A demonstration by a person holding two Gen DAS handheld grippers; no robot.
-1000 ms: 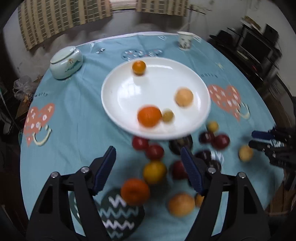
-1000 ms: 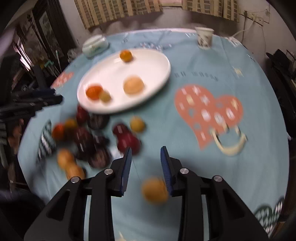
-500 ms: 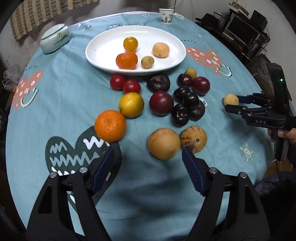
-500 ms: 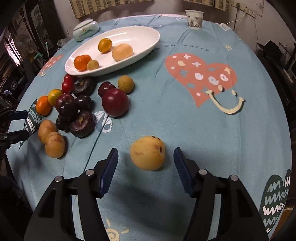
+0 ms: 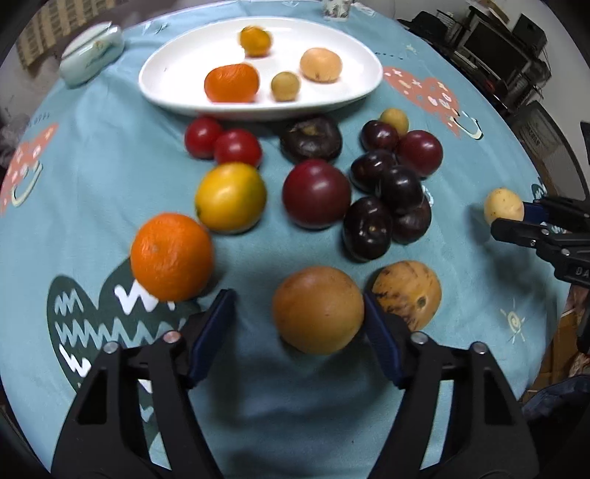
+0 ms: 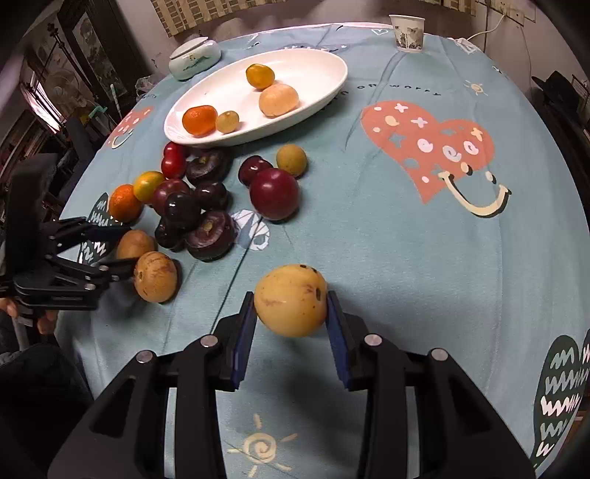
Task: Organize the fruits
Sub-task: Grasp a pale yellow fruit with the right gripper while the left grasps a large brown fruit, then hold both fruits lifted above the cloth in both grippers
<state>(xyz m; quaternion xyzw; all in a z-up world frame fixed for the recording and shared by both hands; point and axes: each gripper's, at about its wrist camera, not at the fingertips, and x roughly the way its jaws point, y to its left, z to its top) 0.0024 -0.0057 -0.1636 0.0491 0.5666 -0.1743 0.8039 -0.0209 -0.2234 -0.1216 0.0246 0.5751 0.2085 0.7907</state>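
A white oval plate [image 5: 166, 84] [image 6: 332, 73] holds several small orange and tan fruits. In front of it, loose fruit lies on the blue cloth: an orange [image 5: 171, 258], a yellow citrus [image 5: 230, 197], tomatoes, dark plums and a speckled brown fruit [image 5: 405, 289]. My left gripper [image 5: 295, 294] [image 6: 129, 248] straddles a round tan fruit [image 5: 319, 309] and its jaws are closing. The right pad touches the fruit and the left pad stands apart from it. My right gripper [image 6: 290, 294] [image 5: 510, 217] is closing too, with both pads against a spotted yellow fruit [image 6: 291, 300] [image 5: 503, 210].
A lidded ceramic jar [image 5: 92, 53] [image 6: 193, 59] sits behind the plate's left end and a paper cup [image 6: 407, 29] at the far edge. Dark furniture [image 5: 509, 55] stands past the table's right side. A hand [image 6: 44, 317] holds the left gripper.
The left gripper has come down close over the tan fruit and its jaws have narrowed. The right gripper's jaws widened around the yellow fruit, then drew in against it.
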